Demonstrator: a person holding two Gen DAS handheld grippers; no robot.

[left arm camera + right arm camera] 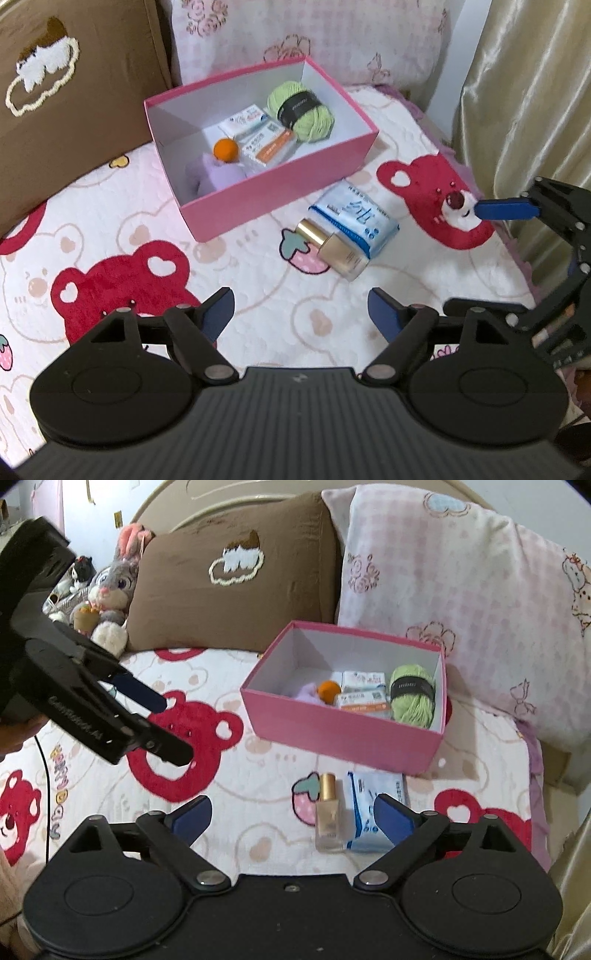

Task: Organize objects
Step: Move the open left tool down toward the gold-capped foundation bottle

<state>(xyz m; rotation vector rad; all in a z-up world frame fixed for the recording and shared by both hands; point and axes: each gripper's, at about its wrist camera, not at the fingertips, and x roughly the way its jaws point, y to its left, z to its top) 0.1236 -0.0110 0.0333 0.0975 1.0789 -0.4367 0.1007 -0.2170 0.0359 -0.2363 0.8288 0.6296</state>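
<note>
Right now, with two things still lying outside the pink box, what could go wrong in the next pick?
1. The gold-capped bottle lies touching the blue tissue pack, so the open right claw may catch both.
2. The bottle looks smooth and lies on soft bedding, so it may roll or slip.
3. The pink box already holds the green yarn and small packets; space looks limited.

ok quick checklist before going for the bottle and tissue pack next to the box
1. Right gripper jaws open, nothing between them: ok.
2. Left gripper jaws open and empty: ok.
3. Gold-capped bottle lying flat on the bedspread, clear on its left side: ok.
4. Tissue pack touching the bottle, so a one-item grasp is tight: not ok.
5. Pink box open, room left near its front corner: ok.
6. Bottle cap shut tight: cannot tell.
</note>
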